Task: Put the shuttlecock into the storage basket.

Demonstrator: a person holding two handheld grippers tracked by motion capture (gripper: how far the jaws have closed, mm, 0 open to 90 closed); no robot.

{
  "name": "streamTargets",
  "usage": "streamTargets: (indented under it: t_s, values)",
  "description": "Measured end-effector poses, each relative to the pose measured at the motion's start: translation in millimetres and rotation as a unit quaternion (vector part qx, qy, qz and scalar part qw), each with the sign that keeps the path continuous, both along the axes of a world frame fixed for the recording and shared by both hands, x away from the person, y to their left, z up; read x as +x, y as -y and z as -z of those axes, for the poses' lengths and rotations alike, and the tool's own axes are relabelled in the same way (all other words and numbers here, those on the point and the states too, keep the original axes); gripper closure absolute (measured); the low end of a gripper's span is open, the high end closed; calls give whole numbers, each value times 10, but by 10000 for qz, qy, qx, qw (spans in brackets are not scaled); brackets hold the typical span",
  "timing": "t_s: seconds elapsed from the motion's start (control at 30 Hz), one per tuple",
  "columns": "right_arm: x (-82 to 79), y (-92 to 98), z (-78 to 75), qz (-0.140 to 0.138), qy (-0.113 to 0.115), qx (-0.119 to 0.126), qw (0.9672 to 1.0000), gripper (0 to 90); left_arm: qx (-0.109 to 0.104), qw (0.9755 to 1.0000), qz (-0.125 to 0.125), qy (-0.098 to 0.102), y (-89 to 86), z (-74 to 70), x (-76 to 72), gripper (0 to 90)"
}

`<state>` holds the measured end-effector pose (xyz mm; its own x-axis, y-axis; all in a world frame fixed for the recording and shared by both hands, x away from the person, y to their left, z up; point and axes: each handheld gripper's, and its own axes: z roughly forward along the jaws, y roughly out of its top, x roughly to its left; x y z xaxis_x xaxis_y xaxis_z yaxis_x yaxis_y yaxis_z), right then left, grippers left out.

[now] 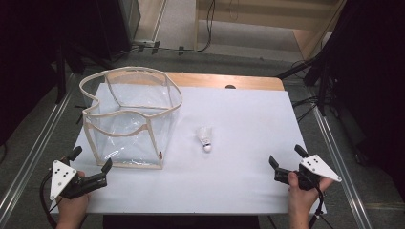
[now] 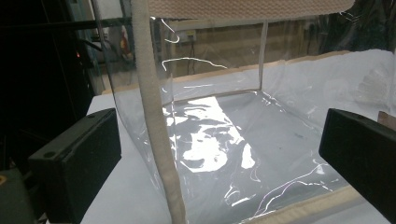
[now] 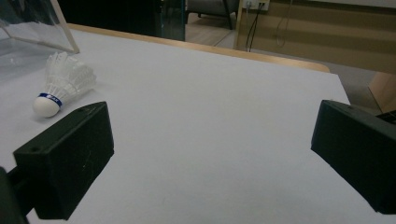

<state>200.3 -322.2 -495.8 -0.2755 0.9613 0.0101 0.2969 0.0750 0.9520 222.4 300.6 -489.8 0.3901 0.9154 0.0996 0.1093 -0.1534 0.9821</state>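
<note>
We have not yet begun: the shuttlecock (image 1: 206, 139) lies untouched mid-surface just right of the clear bag (image 1: 129, 119), while our left gripper (image 1: 90, 162) and right gripper (image 1: 285, 160) rest near us, jaws apart and empty.

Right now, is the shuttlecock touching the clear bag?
Apart. The high view shows bare white table between the shuttlecock and the clear bag; the right gripper view shows the same gap.
</note>
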Motion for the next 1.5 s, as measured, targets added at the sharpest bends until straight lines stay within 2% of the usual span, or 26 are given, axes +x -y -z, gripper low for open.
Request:
streamTargets:
  t_s: [0.2,0.3,0.53,0.67,1.03,1.2,1.27,1.5]
  values:
    - [14,-68,-77,-80,8,-90,9999,0,-5,10000,-16,14,1,3,-6,0]
    - [49,-130,-150,-232,-67,-175,9996,0,17,10000,-23,17,6,4,-9,0]
    - [122,-214,-263,-409,-247,-113,9988,0,68,10000,-21,34,11,5,-15,0]
    - [190,-325,-360,-614,-335,-245,9973,0,68,10000,-20,34,13,5,-14,0]
    - [404,-572,-546,-878,-495,-442,9939,0,58,10000,-12,36,10,5,-16,0]
    - [476,-636,-590,-895,-563,-494,9932,0,60,10000,-11,35,10,5,-16,0]
    - [525,-678,-609,-984,-609,-545,9918,0,58,10000,-12,35,10,5,-16,0]
    - [610,-768,-628,-1064,-725,-586,9899,0,52,10000,-5,40,10,5,-15,0]
